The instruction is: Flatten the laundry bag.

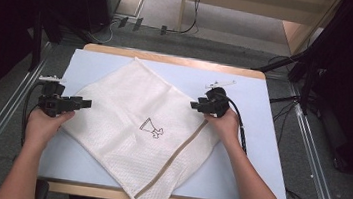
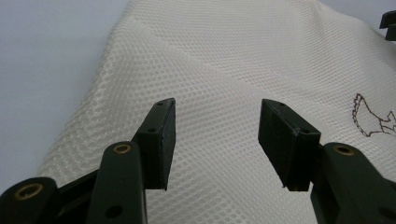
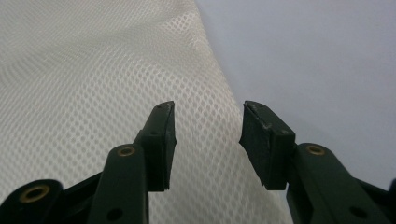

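Observation:
A cream mesh bag with a small dark line drawing and a tan zipper strip lies flat and askew on the pale blue table. Its lower corner hangs over the table's front edge. At the bag's left edge, my left gripper is open, its jaws spread above the mesh with nothing between them. My right gripper is at the bag's right edge, open, jaws apart over the mesh border, gripping nothing.
The table has a wooden rim. Bare blue surface lies right of the bag and at the far left corner. Metal rails run along both sides. Cables and a dark stand lie on the floor behind.

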`<state>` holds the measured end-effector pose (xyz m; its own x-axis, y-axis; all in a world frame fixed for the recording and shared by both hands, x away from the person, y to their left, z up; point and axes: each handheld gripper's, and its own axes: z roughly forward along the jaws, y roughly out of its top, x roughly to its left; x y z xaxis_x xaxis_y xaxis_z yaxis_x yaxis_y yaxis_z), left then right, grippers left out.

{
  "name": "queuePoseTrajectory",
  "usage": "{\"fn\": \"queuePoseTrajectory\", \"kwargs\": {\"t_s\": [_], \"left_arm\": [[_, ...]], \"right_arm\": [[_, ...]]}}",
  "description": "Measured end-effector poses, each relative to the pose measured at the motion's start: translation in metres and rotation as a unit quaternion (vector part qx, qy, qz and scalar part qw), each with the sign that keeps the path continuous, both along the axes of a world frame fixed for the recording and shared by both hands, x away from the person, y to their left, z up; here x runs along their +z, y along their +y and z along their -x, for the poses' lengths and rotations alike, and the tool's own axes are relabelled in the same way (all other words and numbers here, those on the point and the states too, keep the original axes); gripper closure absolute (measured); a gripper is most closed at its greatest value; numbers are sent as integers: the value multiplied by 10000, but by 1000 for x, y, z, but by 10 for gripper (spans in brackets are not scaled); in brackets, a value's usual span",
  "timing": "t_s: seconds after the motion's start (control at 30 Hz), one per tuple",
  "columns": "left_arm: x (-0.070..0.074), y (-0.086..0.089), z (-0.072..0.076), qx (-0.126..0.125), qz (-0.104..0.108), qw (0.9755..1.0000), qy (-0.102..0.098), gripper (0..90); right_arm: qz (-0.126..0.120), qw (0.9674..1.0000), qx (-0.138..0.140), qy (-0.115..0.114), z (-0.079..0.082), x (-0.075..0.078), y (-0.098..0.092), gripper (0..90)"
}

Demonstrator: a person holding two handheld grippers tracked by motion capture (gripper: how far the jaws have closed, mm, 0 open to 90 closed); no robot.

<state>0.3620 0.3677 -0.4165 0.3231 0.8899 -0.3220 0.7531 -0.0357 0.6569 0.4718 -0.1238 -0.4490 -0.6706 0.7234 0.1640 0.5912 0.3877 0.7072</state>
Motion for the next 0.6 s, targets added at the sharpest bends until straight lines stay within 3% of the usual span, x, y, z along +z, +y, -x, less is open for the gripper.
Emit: {"fn": "queuePoseTrajectory", "kwargs": {"t_s": [0.03,0.17,0.37,0.47,0.6], "left_arm": [[0,1,1,11,-9,10000,4,477],[0,5,5,54,8,10000,-21,480],[0,10,9,117,31,9999,-9,481],[0,12,10,143,31,9999,-11,481],[-1,11,9,145,34,9999,-12,481]], "right_arm": [[-4,10000,17,-77,-4,-1,3,535],[0,10000,1,-6,-16,-3,10,490],[134,9994,124,292,-25,-17,25,482],[372,9992,70,106,-21,-18,29,606],[254,9995,81,193,-19,-19,26,794]]}}
